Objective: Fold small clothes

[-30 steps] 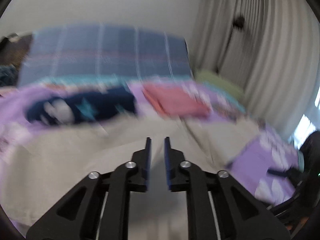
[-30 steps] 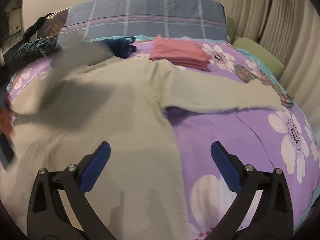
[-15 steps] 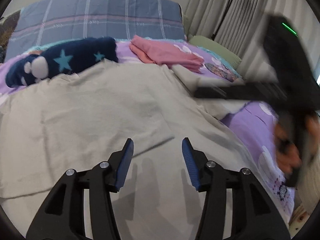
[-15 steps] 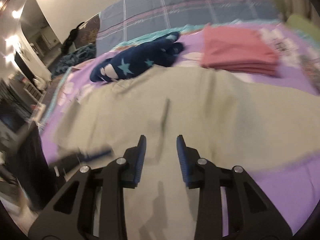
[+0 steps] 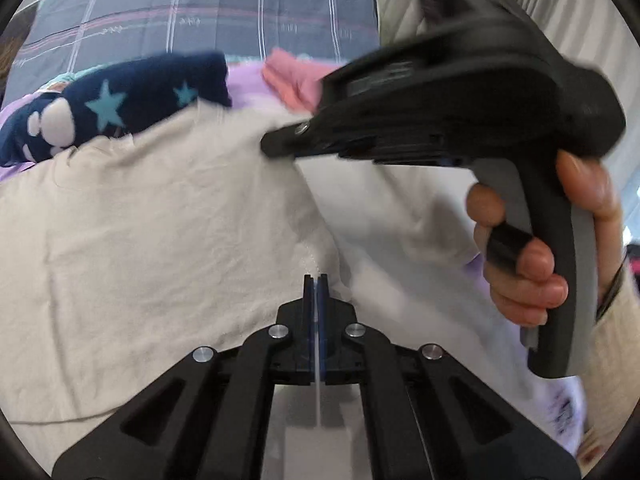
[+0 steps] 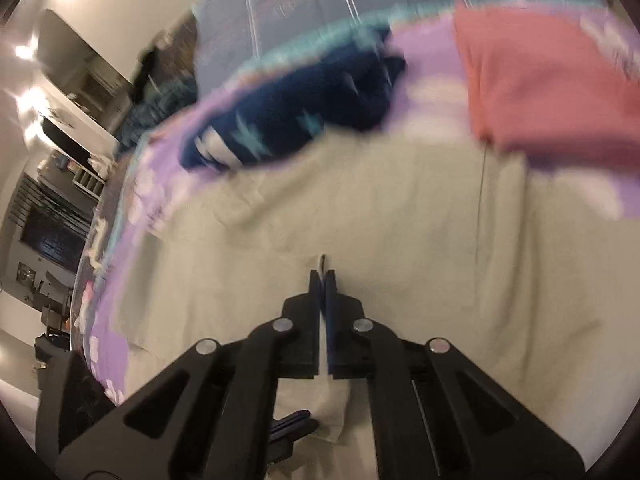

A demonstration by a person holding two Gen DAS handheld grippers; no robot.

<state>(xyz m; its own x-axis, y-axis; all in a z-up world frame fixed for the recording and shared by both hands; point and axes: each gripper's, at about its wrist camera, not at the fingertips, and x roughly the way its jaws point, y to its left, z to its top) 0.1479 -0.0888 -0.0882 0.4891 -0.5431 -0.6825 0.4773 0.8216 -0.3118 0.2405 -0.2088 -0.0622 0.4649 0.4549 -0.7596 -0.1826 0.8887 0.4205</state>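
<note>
A large beige garment lies spread on the bed; it also fills the right wrist view. My left gripper is shut on a fold of the beige garment at its near middle. My right gripper is shut on a pinch of the same beige cloth, with a fold hanging under it. The right gripper's body and the hand holding it cross the left wrist view above the cloth, blurred.
A navy star-print garment and a folded pink garment lie at the far side, before a grey plaid pillow. The purple floral bedspread shows at the left edge, with room furniture beyond.
Both grippers were open half a second ago and have shut on the beige garment. The right gripper has swung in close across the left wrist view.
</note>
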